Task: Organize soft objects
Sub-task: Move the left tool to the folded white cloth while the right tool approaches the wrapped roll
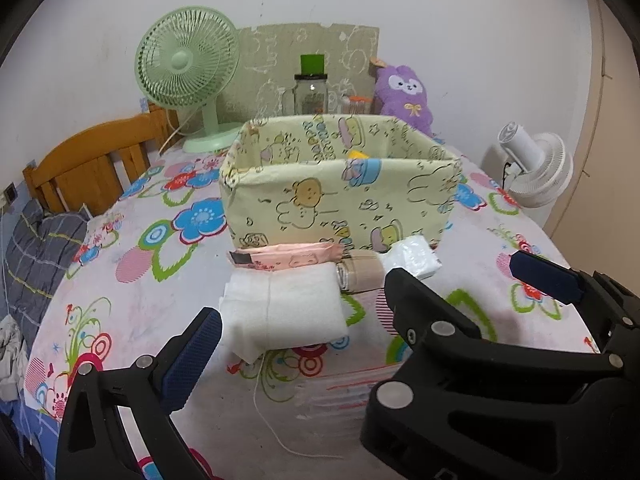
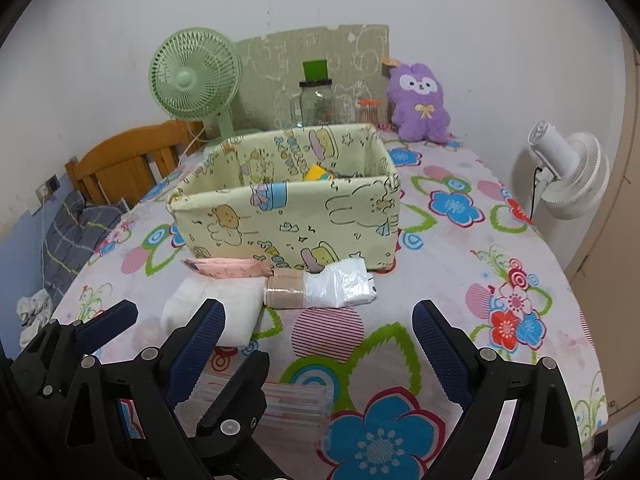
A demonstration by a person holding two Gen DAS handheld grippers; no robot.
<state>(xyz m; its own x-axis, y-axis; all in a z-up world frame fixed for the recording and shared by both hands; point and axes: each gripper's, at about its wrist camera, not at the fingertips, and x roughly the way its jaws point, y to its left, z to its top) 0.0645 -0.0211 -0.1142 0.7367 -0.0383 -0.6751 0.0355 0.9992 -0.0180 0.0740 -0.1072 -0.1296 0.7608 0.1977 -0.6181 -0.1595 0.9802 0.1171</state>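
A yellow cartoon-print fabric box (image 1: 340, 196) (image 2: 288, 216) stands on the flowered table. In front of it lie a pink tissue pack (image 1: 288, 258) (image 2: 228, 267), a folded white cloth (image 1: 284, 308) (image 2: 216, 312), a beige bandage roll (image 1: 358, 276) (image 2: 284, 290) and a white plastic packet (image 1: 412, 258) (image 2: 340, 284). My left gripper (image 1: 296, 338) is open just before the white cloth. My right gripper (image 2: 320, 340) is open, a little nearer than the roll and packet. A clear striped packet (image 2: 296, 396) lies below it. A purple plush (image 1: 404, 94) (image 2: 420, 104) sits behind the box.
A green fan (image 1: 188, 76) (image 2: 196, 80), a glass jar (image 1: 310, 92) (image 2: 316, 100) and a cardboard sheet (image 2: 352, 52) stand at the back. A white fan (image 1: 532, 164) (image 2: 568, 176) is off the table's right edge. A wooden chair (image 1: 92, 160) is at the left.
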